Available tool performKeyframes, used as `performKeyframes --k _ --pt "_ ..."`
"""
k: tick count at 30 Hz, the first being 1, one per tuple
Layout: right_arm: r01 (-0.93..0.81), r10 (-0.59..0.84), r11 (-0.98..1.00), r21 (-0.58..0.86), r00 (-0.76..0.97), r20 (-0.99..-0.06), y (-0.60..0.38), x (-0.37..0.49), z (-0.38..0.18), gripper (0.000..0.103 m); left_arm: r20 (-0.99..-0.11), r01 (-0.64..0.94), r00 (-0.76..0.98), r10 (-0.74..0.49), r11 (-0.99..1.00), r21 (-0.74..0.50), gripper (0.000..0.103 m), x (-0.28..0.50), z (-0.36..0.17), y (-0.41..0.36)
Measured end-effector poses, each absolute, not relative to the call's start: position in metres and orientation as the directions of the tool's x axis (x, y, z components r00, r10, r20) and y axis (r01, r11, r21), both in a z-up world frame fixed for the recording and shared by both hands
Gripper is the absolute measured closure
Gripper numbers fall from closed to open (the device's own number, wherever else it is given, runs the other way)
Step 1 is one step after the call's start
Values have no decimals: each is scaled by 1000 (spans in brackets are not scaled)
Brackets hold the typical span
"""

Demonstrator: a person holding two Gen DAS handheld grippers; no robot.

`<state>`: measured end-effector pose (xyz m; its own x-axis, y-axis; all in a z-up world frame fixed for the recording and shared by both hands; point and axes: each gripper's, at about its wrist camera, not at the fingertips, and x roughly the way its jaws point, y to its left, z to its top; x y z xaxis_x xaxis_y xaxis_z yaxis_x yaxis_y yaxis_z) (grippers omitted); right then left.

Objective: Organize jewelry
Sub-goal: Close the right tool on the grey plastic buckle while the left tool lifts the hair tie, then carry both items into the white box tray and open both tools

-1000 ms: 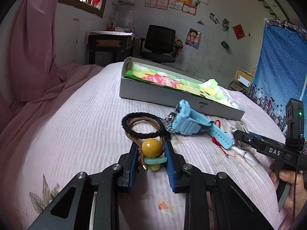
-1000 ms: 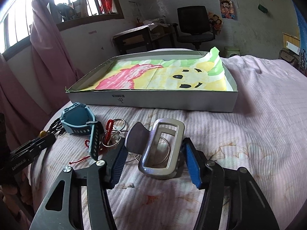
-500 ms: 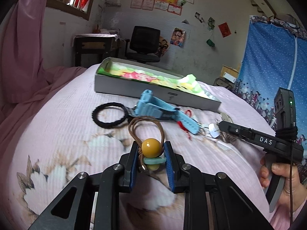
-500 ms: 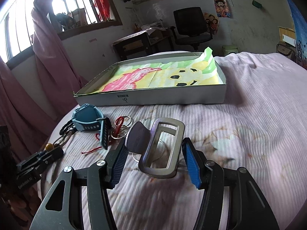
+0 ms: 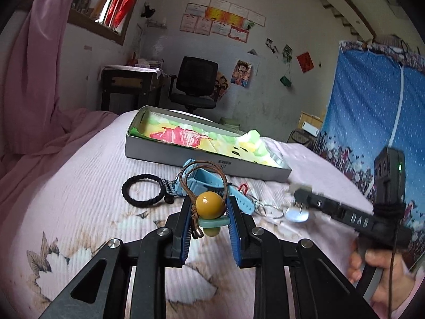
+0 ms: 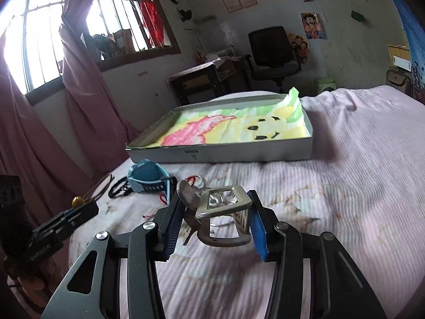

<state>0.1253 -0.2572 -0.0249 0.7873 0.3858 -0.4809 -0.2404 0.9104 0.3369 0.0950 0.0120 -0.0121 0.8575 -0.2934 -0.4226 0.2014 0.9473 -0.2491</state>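
blk office chair (image 5: 196, 82), desk (image 5: 130, 81), pink curtain (image 6: 79, 101), wall posters (image 5: 223, 20)

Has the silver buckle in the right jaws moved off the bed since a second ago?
Yes. The silver buckle, flat on the bedspread before, now hangs tilted above it as the jaws have just been closing on it, with the box still ahead.

Amber-bead hair tie (image 5: 208, 204) lifted; silver buckle clip (image 6: 224, 214) raised, tilted; blue watch (image 5: 207, 179) on bedspread.
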Motion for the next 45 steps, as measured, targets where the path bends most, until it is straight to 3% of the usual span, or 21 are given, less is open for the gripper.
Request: performKeyframes --k 7,15,20,24,30,39,42,45 --pt "-243 387 913 327 766 -513 -251 130 -33 61 -440 200 848 -296 947 -251 80 101 -17 12" --pt "-274 401 903 330 812 -425 -250 163 -3 61 -401 209 859 -319 933 -294 80 155 25 22" --pt "-308 408 907 289 814 -413 -233 207 14 61 -457 174 838 -299 939 -297 80 216 38 26" --pt "-306 405 909 284 813 -419 -222 236 17 61 -557 108 786 -269 946 -305 80 260 28 28" --pt "-246 388 910 334 787 -479 -218 268 -3 61 -638 65 735 -229 961 -269 80 284 12 21" --pt "-189 354 924 334 753 -554 -221 278 -25 61 -678 53 701 -221 964 -260 78 288 -3 18" --pt "-184 350 926 329 744 -569 -223 279 -27 57 -663 64 709 -241 958 -279 72 282 -1 21" --pt "-182 342 929 322 752 -564 -225 273 -27 45 -630 67 737 -243 955 -290 50 270 5 24"
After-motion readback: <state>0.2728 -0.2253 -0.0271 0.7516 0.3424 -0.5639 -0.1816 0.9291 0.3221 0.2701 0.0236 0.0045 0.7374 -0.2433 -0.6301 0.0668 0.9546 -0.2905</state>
